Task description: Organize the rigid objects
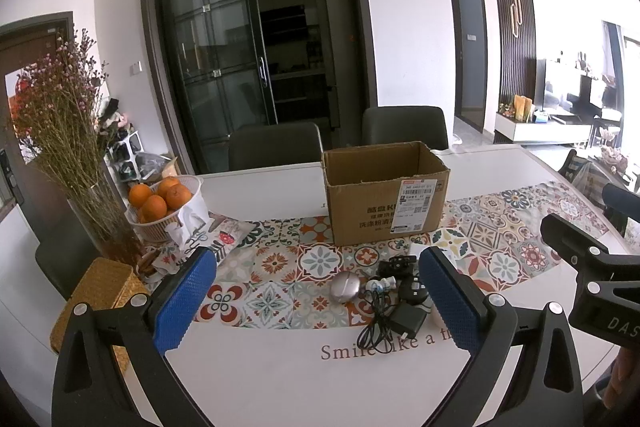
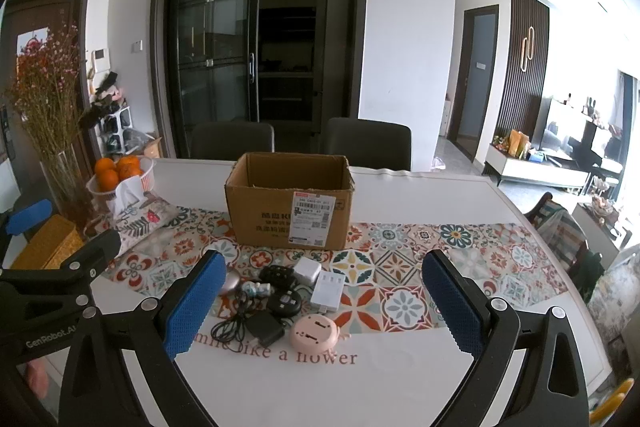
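An open cardboard box (image 2: pixel 290 201) (image 1: pixel 384 191) stands on the patterned runner. In front of it lies a cluster of small items: a pink round gadget (image 2: pixel 314 333), a white power adapter (image 2: pixel 328 291), a white cube charger (image 2: pixel 307 271), a black charger with coiled cable (image 2: pixel 262 329) (image 1: pixel 406 321), round black pieces (image 2: pixel 285 301), a silver oval case (image 1: pixel 345 287) and a small white figure (image 1: pixel 382 283). My left gripper (image 1: pixel 320 303) is open above the table, short of the cluster. My right gripper (image 2: pixel 322 305) is open too, with the cluster between and beyond its blue pads.
A white basket of oranges (image 1: pixel 164 207), a glass vase of dried flowers (image 1: pixel 100 223), a tissue pouch (image 2: pixel 140 219) and a woven yellow box (image 1: pixel 96 303) crowd the table's left. Two dark chairs (image 2: pixel 366 143) stand behind the table. The white table edge (image 2: pixel 532 227) curves at right.
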{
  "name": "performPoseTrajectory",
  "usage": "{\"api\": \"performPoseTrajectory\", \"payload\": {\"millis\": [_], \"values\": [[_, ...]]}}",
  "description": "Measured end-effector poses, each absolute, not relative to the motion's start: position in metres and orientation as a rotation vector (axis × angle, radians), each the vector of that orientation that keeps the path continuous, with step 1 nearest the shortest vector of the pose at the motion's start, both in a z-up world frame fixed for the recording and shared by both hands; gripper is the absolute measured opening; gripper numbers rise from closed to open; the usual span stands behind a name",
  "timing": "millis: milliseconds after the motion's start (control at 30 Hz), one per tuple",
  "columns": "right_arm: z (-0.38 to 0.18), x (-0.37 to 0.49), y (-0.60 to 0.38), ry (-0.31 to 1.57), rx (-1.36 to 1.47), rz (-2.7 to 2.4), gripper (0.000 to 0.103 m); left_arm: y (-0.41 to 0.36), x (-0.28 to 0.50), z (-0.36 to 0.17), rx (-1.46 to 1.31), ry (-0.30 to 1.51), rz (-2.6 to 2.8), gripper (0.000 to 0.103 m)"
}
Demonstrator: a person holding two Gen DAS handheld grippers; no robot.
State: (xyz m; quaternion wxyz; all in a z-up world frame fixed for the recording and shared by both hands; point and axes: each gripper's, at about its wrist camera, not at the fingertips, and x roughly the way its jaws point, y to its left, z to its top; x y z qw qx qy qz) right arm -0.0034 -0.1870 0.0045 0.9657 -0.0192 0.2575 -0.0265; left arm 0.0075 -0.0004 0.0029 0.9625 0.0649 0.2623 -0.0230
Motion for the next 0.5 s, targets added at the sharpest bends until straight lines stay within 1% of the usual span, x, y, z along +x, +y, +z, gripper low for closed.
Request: {"api": "performPoseTrajectory", "payload": {"millis": [500], "values": [[0.0049,-0.0031,-0.1873,0.523,-0.040,-0.051,0.099,-0.0012,0.0110,0.0053,0.133,0.531,-0.050,0.103]]}}
